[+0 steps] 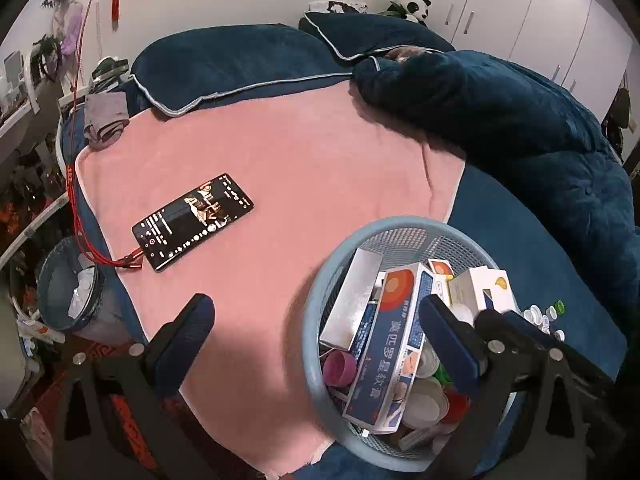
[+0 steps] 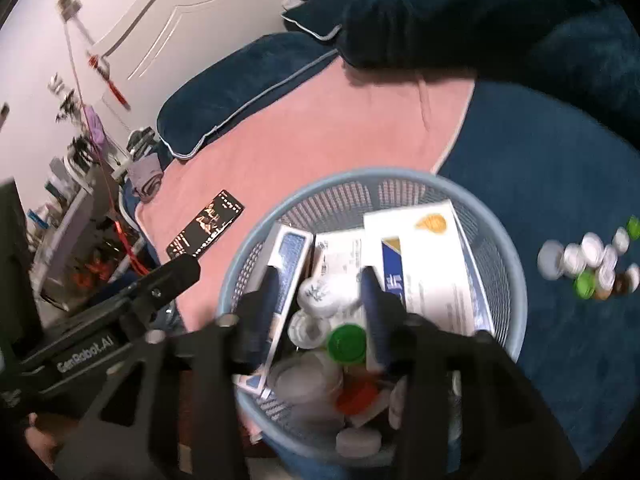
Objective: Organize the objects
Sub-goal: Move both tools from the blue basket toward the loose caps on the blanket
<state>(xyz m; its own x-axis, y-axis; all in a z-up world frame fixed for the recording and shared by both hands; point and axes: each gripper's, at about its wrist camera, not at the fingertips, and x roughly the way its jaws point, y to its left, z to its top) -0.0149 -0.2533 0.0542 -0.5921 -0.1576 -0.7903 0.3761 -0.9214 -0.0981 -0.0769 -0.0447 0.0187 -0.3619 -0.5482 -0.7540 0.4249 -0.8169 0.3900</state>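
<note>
Right tool (image 2: 320, 312) half apart over basket (image 2: 508, 280), straddling white bottle (image 2: 326, 294), upright, untouched. Left tool (image 1: 316, 328) wide apart, empty, beside basket. Right nearer.

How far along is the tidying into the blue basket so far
Mostly done: boxes and bottles already fill the blue basket. The right tongs hang over it, nothing clearly gripped; the left tongs are open and empty. A cluster of small bottles remains on the bedspread.
</note>
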